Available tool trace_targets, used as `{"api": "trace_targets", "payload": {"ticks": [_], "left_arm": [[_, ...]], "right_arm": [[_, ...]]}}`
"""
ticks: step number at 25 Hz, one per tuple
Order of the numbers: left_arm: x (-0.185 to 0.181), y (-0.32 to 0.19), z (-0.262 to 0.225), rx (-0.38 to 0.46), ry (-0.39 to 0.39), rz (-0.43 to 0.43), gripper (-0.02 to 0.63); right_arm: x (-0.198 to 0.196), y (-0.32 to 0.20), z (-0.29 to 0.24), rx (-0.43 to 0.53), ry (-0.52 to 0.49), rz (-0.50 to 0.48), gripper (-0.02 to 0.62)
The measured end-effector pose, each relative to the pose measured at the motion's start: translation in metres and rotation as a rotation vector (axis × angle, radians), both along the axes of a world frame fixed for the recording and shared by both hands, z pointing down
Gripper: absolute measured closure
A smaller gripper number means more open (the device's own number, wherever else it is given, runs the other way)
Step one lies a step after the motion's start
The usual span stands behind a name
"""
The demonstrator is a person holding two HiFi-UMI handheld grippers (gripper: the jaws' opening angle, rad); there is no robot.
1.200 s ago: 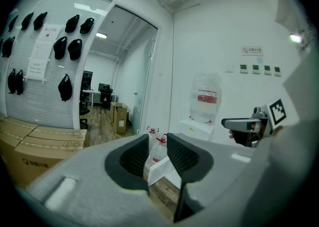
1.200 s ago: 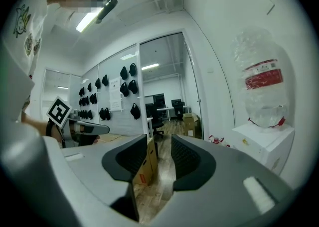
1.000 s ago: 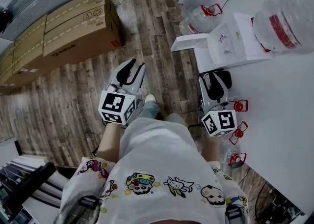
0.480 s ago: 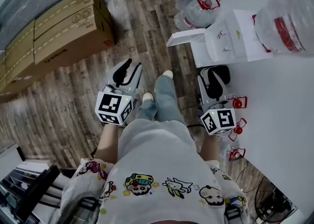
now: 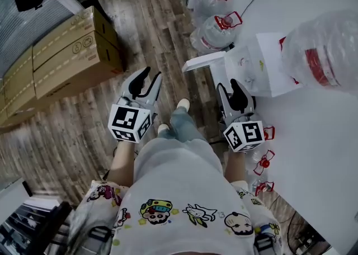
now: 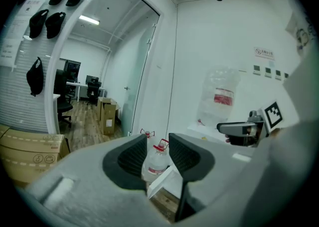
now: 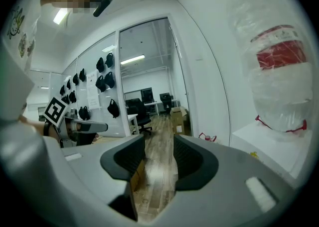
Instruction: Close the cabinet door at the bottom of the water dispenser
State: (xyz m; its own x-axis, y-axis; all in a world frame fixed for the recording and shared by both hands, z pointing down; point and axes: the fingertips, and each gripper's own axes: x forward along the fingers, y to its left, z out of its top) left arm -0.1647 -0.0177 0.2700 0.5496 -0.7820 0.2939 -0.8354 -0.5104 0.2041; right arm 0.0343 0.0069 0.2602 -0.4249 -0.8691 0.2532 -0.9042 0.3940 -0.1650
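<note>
Head view: left tongs gaping; right tongs empty, just widened; one door.

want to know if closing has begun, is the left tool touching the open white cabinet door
Apart. Head view shows wooden floor between the left tool and the open white cabinet door.

I'm working in an office, going by the desks with monitors and swivel chairs behind a glass partition, plank flooring, cardboard boxes, and a water dispenser beside spare bottles.
</note>
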Motion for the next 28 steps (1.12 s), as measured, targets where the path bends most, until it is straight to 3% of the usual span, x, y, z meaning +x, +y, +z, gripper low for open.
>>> {"api": "trace_targets", "payload": {"ticks": [8,15,28], "left_arm": [[0.040,-0.059,-0.012,0.022,0.007,0.040,0.466],[0.063,-0.084,0.004,-0.010,0.009,0.076,0.466],[0.094,-0.111,0.063,-0.133,-0.035,0.285,0.466]], "right_arm": [[0.020,-0.057,-0.013,0.018,-0.008,-0.016,0.413],[0.032,-0.077,-0.001,-0.004,-0.014,-0.006,0.408],[0.041,-0.090,0.048,-0.106,-0.049,0.177,0.408]]}}
